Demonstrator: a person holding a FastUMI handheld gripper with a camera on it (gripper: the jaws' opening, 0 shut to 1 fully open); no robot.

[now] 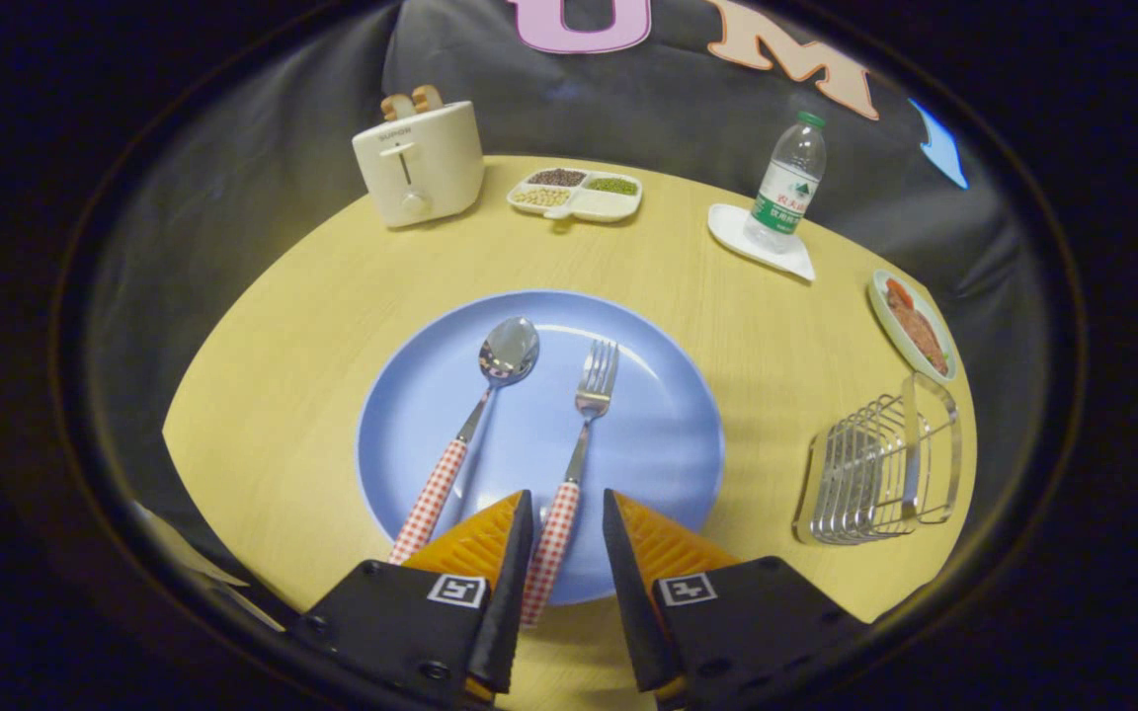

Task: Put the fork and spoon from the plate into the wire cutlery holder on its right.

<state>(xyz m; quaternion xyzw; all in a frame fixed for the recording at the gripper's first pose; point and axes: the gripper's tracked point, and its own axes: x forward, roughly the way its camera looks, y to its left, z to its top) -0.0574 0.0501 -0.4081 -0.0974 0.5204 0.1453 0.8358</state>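
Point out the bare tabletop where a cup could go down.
Bare wood: between the blue plate and wire holder; between plate and toaster; between the divided dish and bottle. Crowded: the fork handle between the open fingers.

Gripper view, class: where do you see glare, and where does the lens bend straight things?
Gripper view: glare sits on the spoon bowl and the blue plate; the fisheye bows the table edge; the open gripper straddles the fork handle, sharp, not blurred.

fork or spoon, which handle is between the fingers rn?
The fork. Its checked handle runs into the gap of the open gripper; the spoon lies beside it on the plate, handle outside the left finger.
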